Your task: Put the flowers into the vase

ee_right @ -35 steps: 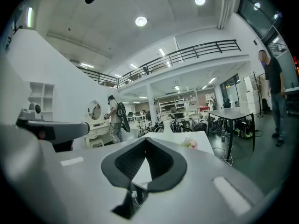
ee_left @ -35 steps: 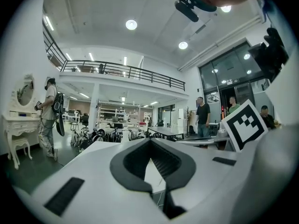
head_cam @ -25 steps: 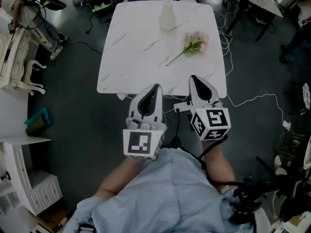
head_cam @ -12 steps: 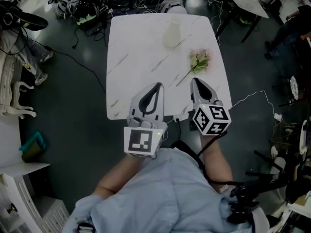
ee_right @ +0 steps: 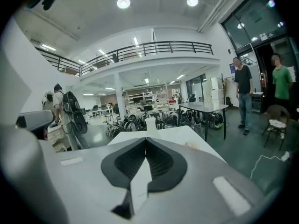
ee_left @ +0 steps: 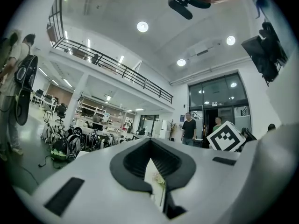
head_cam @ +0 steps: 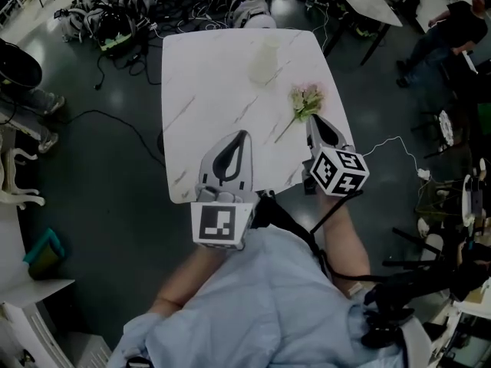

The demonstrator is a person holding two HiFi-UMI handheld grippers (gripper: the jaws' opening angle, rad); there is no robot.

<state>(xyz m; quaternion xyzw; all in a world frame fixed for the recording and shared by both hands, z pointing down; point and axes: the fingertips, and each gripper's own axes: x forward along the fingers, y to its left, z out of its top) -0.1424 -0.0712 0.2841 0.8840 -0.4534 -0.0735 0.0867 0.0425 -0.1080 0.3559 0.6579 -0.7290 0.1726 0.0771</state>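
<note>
**Both grippers arrive over the counter, shut and empty**

The fingers of the right gripper (head_cam: 313, 119) are pressed together with nothing between them. Their tips sit just beside the flowers (head_cam: 305, 100), which lie on the right side of the counter (head_cam: 207, 75). The fingers of the left gripper (head_cam: 240, 135) are also together and empty. A second ago both grippers hung short of the counter's near edge; now both are over it. The vase (head_cam: 263, 61) stands upright near the far edge, apart from the flowers. The pick looks not yet begun: the right fingers must spread before they can take the stem.

The vase (head_cam: 263, 60) stands behind the flowers (head_cam: 305, 102) (both on the table (head_cam: 207, 90))
</note>
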